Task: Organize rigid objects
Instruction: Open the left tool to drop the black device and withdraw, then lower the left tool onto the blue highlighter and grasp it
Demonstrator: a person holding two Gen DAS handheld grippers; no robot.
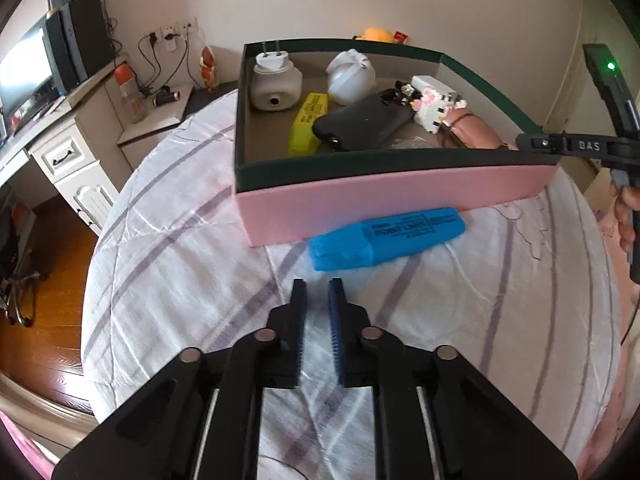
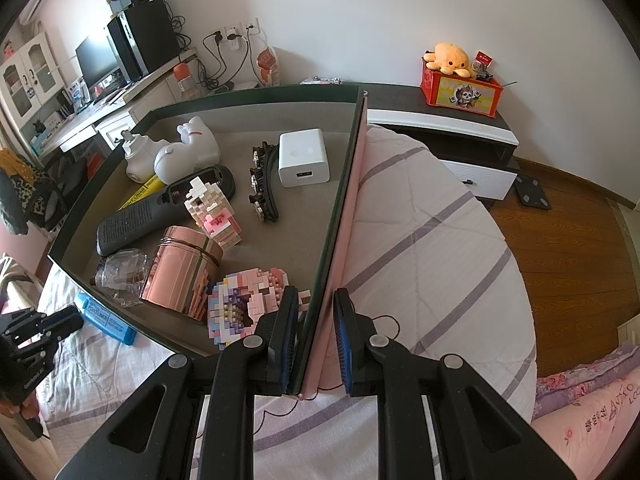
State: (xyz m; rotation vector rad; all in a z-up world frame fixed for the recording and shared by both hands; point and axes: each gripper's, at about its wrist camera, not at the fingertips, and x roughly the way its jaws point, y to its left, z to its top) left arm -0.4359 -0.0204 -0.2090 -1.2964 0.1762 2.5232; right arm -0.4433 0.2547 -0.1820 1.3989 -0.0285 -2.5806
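A blue highlighter [image 1: 388,238] lies on the striped quilt against the pink outer wall of the green-rimmed box [image 1: 380,196]. My left gripper [image 1: 318,284] hangs just short of it, shut, with nothing between its fingers. In the right wrist view my right gripper [image 2: 316,294] is shut on the box's near side wall [image 2: 344,208], one finger inside and one outside. The box holds a yellow highlighter [image 1: 308,124], a black remote [image 1: 360,124], a white plug-in device [image 1: 276,84], a white figurine [image 1: 352,76], a charger cube [image 2: 302,158], a hair clip [image 2: 262,182], a rose-gold jar [image 2: 184,268] and block toys [image 2: 248,304].
The box stands on a bed with a white quilt [image 1: 180,240]. A desk with a monitor [image 1: 24,76] lies left of the bed, and a dark nightstand [image 2: 440,120] with a red box and an orange plush [image 2: 448,58] lies beyond. Wooden floor [image 2: 568,248] surrounds the bed.
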